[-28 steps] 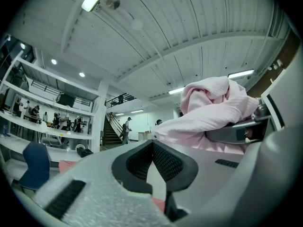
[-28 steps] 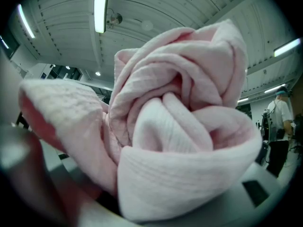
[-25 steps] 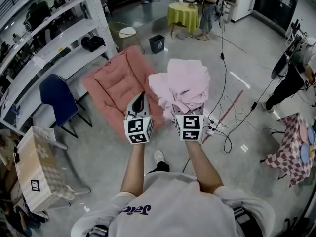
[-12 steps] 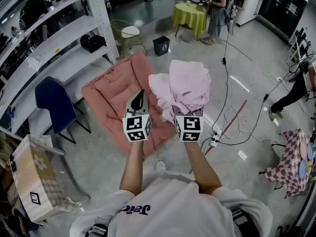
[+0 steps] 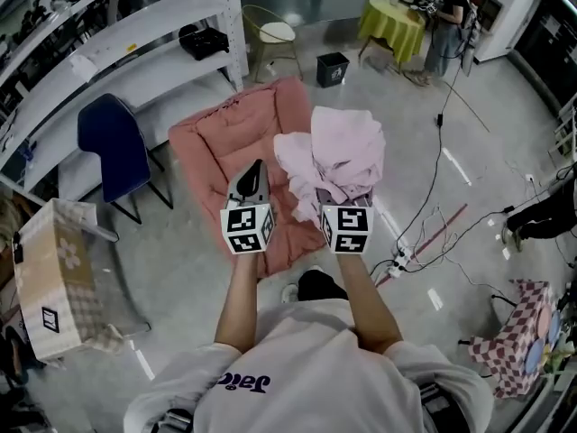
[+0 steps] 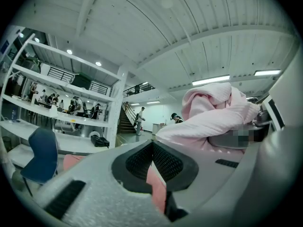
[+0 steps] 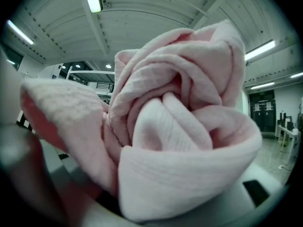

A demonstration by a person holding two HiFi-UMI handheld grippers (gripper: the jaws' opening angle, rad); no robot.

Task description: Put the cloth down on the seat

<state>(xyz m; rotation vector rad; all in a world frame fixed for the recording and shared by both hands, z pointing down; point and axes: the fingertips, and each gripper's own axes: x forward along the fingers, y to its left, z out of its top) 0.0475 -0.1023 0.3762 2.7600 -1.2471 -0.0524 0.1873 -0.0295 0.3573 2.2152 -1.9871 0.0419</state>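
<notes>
My right gripper (image 5: pixel 343 194) is shut on a bundled pale pink cloth (image 5: pixel 334 154), held up in the air. The bundle fills the right gripper view (image 7: pixel 180 126) and hides the jaws. It also shows at the right of the left gripper view (image 6: pixel 215 112). My left gripper (image 5: pixel 254 173) is beside it on the left, shut, with nothing in it (image 6: pixel 152 144). A salmon cushioned seat (image 5: pixel 221 147) lies on the floor below and ahead of both grippers. The cloth hangs over its right edge as seen in the head view.
A blue chair (image 5: pixel 112 142) and white shelving (image 5: pixel 117 57) stand left of the seat. A patterned box (image 5: pixel 52 282) is at the near left. Cables (image 5: pixel 424 242) trail on the floor to the right. Behind are a wire chair (image 5: pixel 270 39), a black bin (image 5: pixel 332 68), a yellow-covered table (image 5: pixel 392 21) and a checkered table (image 5: pixel 514 354).
The person has stepped forward. The seat has come nearer and now lies more under the grippers. Both grippers keep their pose, with the cloth still in the right one.
</notes>
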